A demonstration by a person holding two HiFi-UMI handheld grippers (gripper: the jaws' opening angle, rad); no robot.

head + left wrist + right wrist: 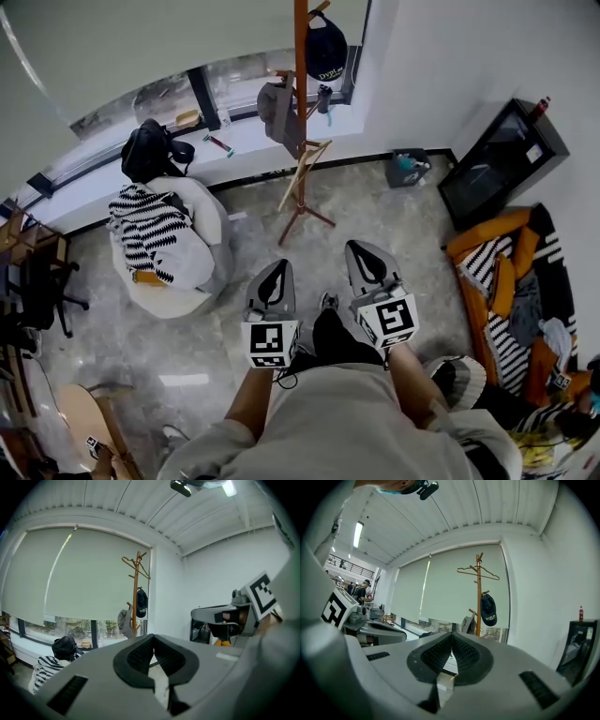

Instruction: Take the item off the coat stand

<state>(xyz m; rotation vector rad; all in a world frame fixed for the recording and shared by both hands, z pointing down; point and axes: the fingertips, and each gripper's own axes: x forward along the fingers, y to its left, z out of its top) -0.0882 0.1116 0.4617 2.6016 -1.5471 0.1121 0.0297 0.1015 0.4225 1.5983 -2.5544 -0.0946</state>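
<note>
A wooden coat stand (300, 112) rises near the window, ahead of both grippers. A dark blue cap (324, 47) hangs high on its right side, and a grey garment (277, 110) hangs lower on its left. An empty wooden hanger (478, 570) sits at the top. The cap (488, 610) and the stand (136, 592) show far off in both gripper views. My left gripper (276, 270) and right gripper (366, 251) are held side by side near the person's waist, both shut and empty, well short of the stand.
A white beanbag chair (202, 248) with a striped cloth (148, 225) stands at left, a black backpack (147, 150) on the sill behind it. A black cabinet (502, 159) stands at right, with a pile of orange and striped cushions (511, 281) below it. A small bin (408, 169) sits by the wall.
</note>
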